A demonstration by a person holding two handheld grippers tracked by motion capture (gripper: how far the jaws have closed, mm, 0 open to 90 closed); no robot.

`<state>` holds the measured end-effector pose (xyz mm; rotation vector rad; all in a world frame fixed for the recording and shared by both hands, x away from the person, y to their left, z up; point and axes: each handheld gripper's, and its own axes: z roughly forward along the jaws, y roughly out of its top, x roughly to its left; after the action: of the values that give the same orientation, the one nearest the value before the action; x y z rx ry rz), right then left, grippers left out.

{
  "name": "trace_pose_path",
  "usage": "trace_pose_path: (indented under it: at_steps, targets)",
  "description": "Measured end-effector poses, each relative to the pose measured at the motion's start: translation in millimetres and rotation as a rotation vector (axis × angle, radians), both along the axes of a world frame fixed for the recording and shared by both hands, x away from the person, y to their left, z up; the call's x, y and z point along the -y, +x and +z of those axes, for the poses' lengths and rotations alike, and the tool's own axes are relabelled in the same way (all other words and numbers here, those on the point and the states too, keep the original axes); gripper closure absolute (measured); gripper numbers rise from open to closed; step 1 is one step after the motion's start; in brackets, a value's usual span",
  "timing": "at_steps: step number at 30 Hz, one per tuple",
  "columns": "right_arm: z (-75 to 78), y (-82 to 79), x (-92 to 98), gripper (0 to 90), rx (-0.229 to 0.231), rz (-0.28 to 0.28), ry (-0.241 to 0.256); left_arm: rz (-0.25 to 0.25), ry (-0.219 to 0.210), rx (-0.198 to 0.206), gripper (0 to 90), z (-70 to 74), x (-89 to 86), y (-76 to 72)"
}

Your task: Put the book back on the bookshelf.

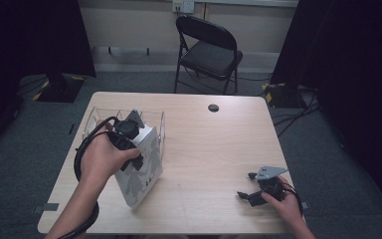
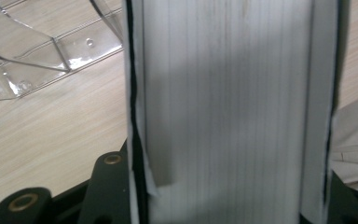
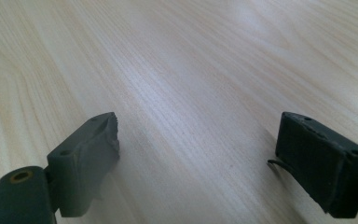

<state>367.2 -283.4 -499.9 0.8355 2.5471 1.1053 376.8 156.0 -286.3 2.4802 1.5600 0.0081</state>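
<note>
Just behind the gripped book stands a clear rack.

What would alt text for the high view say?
At a light wooden table, the person's left gripper clamps a white patterned book standing tilted beside a clear plastic rack. The right gripper rests open near the table's right front corner, holding nothing. A black folding chair stands behind the table.

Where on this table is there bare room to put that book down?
The widest free patch is the middle of the table, between the book and the right claw, up to the round black cap. The far left is crowded by the clear rack, beside the book held in the left claw.
</note>
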Motion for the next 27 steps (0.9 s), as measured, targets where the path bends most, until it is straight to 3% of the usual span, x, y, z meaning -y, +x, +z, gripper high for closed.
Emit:
trace_pose_path:
  at_steps: [17,23,27]
  targets:
    - [0.0,0.0,0.1,12.4,-0.001,-0.001,0.0,0.021,0.006,-0.012,52.9,-1.0,-13.4,6.8]
    - [0.1,-0.1,0.0,12.4,-0.003,-0.002,0.0,0.039,0.02,-0.002,52.9,-0.9,-14.0,8.2]
    - [0.0,0.0,0.1,12.4,-0.001,-0.001,0.0,0.074,0.005,-0.006,52.9,-1.6,-17.8,10.4]
